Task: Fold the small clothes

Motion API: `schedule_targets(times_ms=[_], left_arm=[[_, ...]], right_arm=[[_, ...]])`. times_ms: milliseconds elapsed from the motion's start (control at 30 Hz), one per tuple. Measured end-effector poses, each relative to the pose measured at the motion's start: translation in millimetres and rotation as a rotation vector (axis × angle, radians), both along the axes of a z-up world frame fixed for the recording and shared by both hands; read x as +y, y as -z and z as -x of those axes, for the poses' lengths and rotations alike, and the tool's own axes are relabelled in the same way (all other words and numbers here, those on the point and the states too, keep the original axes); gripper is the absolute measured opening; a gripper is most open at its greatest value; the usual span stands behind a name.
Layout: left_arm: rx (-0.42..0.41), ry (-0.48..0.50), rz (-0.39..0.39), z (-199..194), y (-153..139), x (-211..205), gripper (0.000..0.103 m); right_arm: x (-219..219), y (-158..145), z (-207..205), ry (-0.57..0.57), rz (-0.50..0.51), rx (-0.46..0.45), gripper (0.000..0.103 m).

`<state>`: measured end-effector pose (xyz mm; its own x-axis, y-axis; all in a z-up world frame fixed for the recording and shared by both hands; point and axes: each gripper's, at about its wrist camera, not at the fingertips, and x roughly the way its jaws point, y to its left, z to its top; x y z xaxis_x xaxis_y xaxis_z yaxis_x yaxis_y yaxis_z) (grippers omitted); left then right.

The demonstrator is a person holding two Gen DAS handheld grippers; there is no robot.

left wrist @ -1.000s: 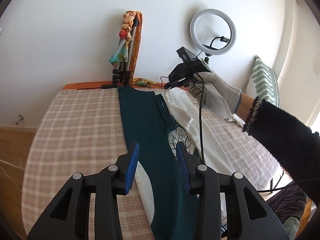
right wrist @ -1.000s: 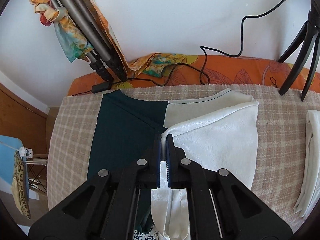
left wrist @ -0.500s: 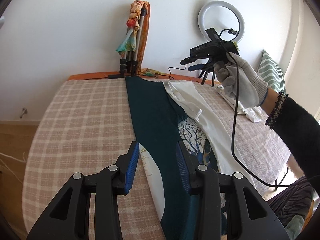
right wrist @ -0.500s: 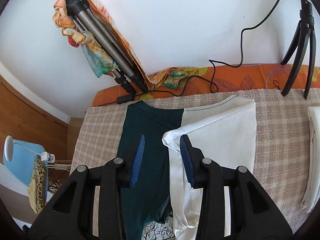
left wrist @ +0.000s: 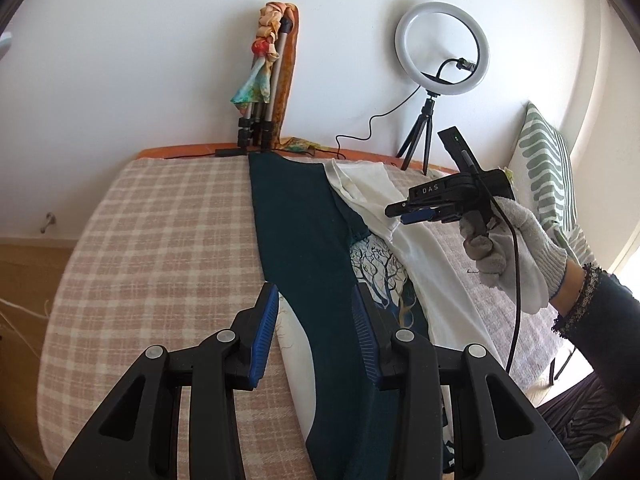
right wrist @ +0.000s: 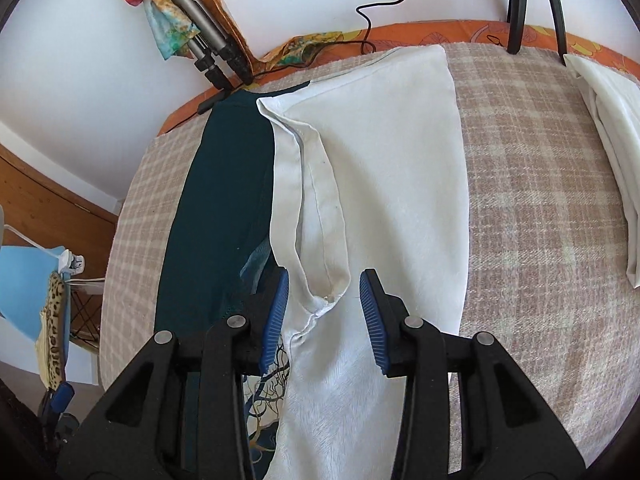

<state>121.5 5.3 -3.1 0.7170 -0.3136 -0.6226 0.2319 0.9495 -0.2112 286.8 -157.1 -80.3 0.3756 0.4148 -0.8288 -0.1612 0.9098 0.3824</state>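
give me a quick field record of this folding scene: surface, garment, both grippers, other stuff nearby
surface: checked beige cloth
garment: green and white top lying flat, both sides folded toward the middle
left gripper: open, fingers astride the green fold, not pressing it
right gripper: open, over the white fold at the sleeve seam, holding nothing
other cloth: folded white piece at the right edge
background: ring light, tripod
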Motion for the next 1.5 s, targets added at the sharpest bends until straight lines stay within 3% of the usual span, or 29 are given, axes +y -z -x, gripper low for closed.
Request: schedule_targets(times_ms=[67,100,133,200,333,433,567,733,933,1167,1400,1500], left_arm=[[-0.002,-0.001,-0.009,-0.4,-0.1,-1.3,0.036],[-0.005,-0.002,-0.011,-0.5,-0.6,-1.4,0.036],[-0.008,-0.005,-0.013,-0.6,-1.2,-1.1,0.036],[-0.014,-0.011,-0.016,-1.0,-2.1,-0.5,0.036],[-0.019,-0.018,-0.032,-1.2,-0.7,0.8,0.036],[-0.016,-0.02,-0.038,-0.3,1.2,2.7,0.036],[-0.008,-0.021,-0.048,3.3,5.2,7.4,0.036],[0.05,-0.011,-0.014,9.5,17.4,16.3,0.036],[0.15,0.028,0.033,24.5,39.3,18.4,0.036],[0.26,0.073,0.023,54.4,67.5,10.4,0.036],[0.312,0.045,0.051,79.8,77.3,17.6,0.036],[0.32,0.036,0.068,87.6,79.2,19.9,0.036]], right_arm=[[4.9,4.2,-2.8,-0.014,-0.02,0.005,0.037],[7.6,5.0,-2.9,-0.023,-0.03,0.009,0.019],[10.4,5.7,-3.9,-0.036,-0.046,0.023,0.007],[20.0,2.0,0.6,-0.08,-0.102,0.019,0.007],[49.8,-9.1,11.2,-0.207,-0.1,-0.002,0.008],[48.4,-21.2,19.1,-0.213,-0.125,-0.028,0.025],[15.9,-42.3,37.1,-0.152,-0.226,-0.054,0.03],[-32.2,-54.6,86.9,-0.073,-0.185,-0.072,0.03],[-68.0,-35.0,162.5,-0.055,-0.131,-0.019,0.03],[-73.6,5.0,244.8,-0.107,-0.128,0.078,0.03],[-63.6,28.8,285.8,-0.151,-0.11,0.122,0.03],[-59.3,24.0,294.4,-0.141,-0.056,0.076,0.03]])
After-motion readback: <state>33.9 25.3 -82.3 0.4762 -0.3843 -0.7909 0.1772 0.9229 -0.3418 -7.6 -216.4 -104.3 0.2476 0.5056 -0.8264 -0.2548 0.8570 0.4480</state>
